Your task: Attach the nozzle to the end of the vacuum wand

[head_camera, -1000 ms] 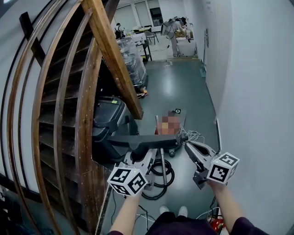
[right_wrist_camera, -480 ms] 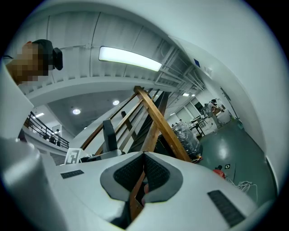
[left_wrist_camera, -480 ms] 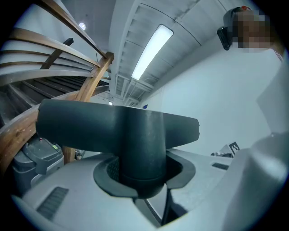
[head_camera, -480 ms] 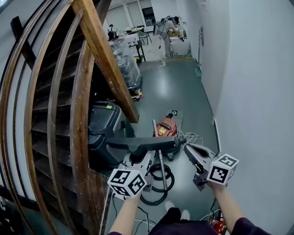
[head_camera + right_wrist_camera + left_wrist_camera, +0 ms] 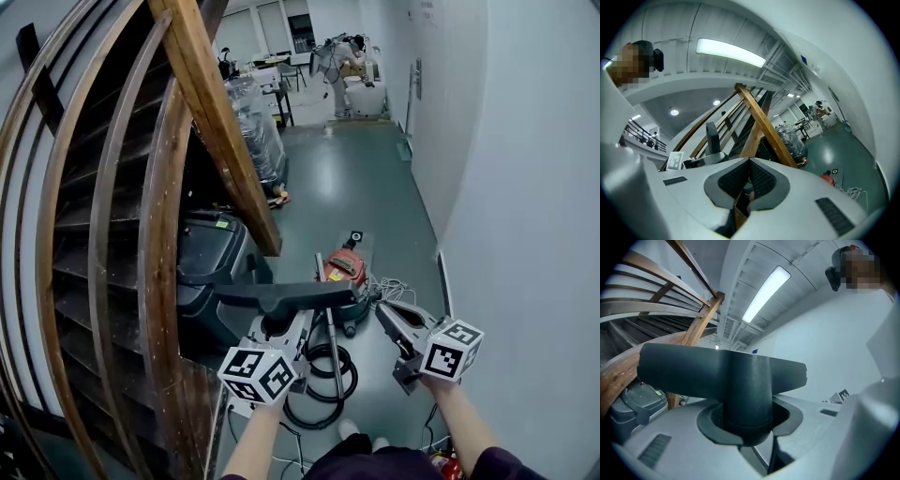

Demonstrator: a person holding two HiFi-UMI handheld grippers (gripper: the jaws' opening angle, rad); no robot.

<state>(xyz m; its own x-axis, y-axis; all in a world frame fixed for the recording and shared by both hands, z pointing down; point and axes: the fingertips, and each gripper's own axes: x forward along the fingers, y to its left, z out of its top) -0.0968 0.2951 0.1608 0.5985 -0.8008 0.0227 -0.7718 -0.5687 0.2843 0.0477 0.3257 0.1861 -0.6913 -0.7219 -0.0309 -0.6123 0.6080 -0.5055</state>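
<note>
Left gripper (image 5: 749,427) clamped on nozzle (image 5: 281,296) neck; crosshead just beyond jaw tips. Right gripper (image 5: 747,185): jaws together, empty. Vacuum wand (image 5: 330,323) low ahead, between both grippers, apart from nozzle, beside red vacuum (image 5: 343,267). Done: nozzle in grip. Remaining: reach wand end, align socket, push on.

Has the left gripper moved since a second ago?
Yes, slightly forward: the left gripper carried the nozzle nearer the red vacuum on the floor.

Head cam steep down; gripper cams close, level; shared stair rail (image 5: 217,117)
</note>
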